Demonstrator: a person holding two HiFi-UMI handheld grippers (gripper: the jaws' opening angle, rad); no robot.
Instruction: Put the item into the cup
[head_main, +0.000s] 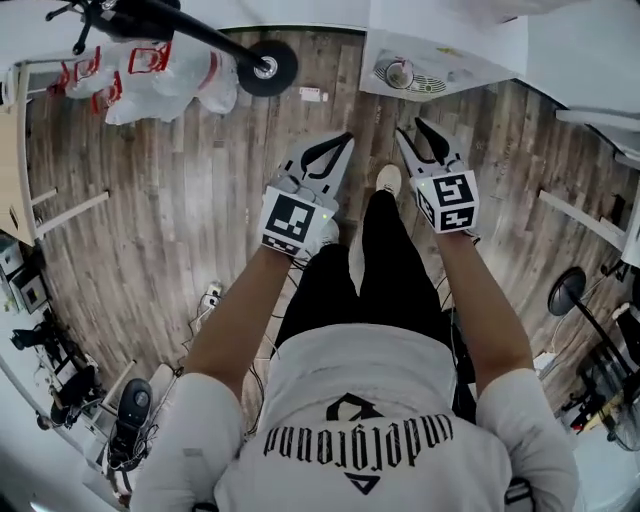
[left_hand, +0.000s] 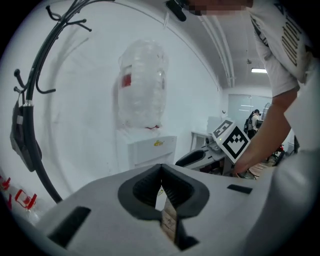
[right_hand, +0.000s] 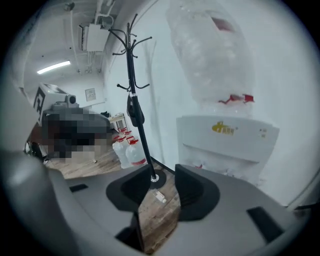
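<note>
No cup shows in any view. I stand on a wooden floor with both grippers held out in the air before me. My left gripper (head_main: 343, 140) is shut, its tips touching with nothing between them; in the left gripper view the pads meet at the left gripper's tip (left_hand: 161, 169). My right gripper (head_main: 410, 128) is open and holds nothing, and floor planks show through the gap of the right gripper (right_hand: 165, 182). A small white object (right_hand: 159, 197) lies on the floor ahead near the coat stand's base; in the head view the small white object (head_main: 312, 95) is beyond both grippers.
A white water dispenser (head_main: 430, 60) stands ahead on the right against the wall, a clear bottle (right_hand: 210, 55) on top. A black coat stand (right_hand: 137, 115) rises left of it. Water jugs (head_main: 150, 70) sit at the far left. My legs and shoe (head_main: 388, 180) are below the grippers.
</note>
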